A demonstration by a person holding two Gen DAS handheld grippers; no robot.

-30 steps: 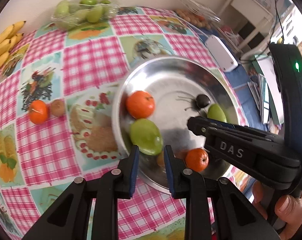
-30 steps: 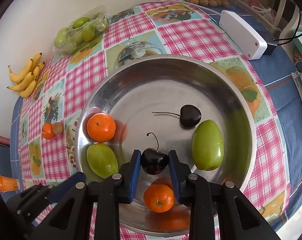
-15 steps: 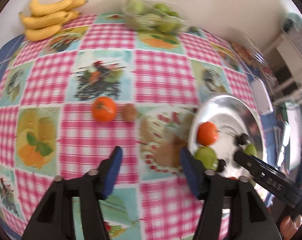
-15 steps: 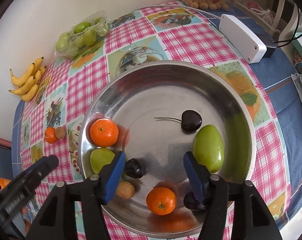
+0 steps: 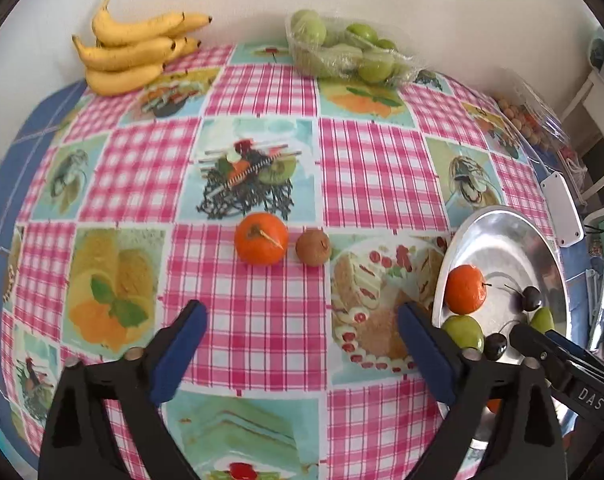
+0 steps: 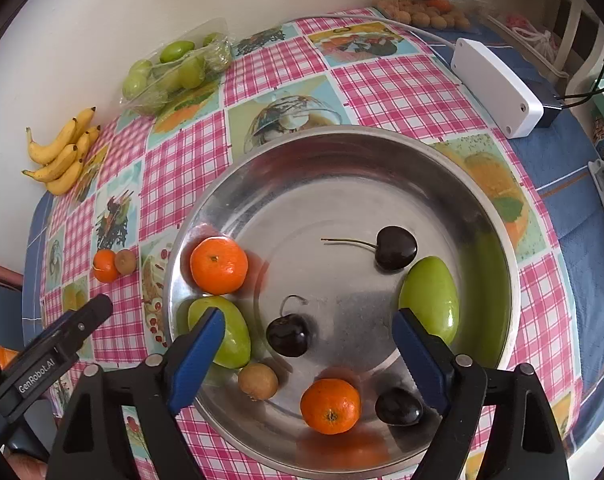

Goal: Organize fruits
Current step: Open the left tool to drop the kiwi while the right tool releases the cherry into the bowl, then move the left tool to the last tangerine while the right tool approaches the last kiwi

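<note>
- A tangerine (image 5: 261,239) and a longan (image 5: 313,247) lie side by side on the worktop (image 5: 262,320), left of the metal bowl (image 6: 497,216).
- Bananas (image 5: 130,54) and a wrapped tray of plums (image 5: 343,50) sit at the far edge by the wall.
- In the bowl: two tangerines, two plums, three cherries and a longan.

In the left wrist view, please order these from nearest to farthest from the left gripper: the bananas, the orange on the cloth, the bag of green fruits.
From the left gripper, whose jaws are opening with nothing between them:
1. Orange on the cloth, just ahead, middle of the table.
2. Bananas, far left by the wall, and bag of green fruits, far right of them by the wall: too close to call.
</note>
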